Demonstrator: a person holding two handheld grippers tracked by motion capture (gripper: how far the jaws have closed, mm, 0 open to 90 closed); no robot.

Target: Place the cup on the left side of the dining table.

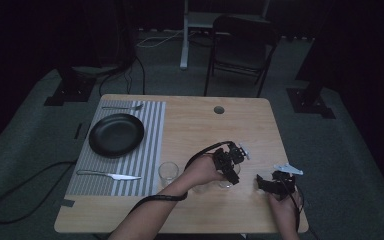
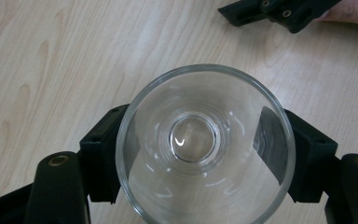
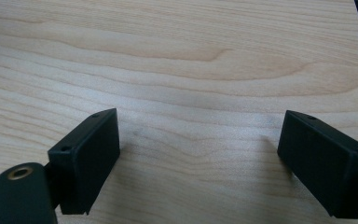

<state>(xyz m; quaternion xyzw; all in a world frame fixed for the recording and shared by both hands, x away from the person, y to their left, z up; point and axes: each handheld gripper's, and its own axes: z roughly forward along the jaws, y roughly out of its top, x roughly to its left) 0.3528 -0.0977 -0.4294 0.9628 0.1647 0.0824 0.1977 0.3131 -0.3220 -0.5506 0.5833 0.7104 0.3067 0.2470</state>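
My left gripper (image 1: 230, 170) stands near the table's front right, shut on a clear empty drinking glass (image 1: 227, 182). In the left gripper view I look straight down into the glass (image 2: 200, 140), and my left gripper (image 2: 203, 161) has one black jaw pressed against each side of it. A second clear glass (image 1: 168, 172) stands by the right edge of the striped placemat (image 1: 152, 130). My right gripper (image 1: 261, 184) rests low to the right of the held glass. In its own view my right gripper (image 3: 198, 158) is open over bare wood.
On the placemat lie a black plate (image 1: 116, 135), a fork (image 1: 122, 107) behind it and a knife (image 1: 109, 175) in front. The wooden table (image 1: 215, 135) has a round hole (image 1: 219, 109) near its far edge. A folding chair (image 1: 242, 47) stands beyond.
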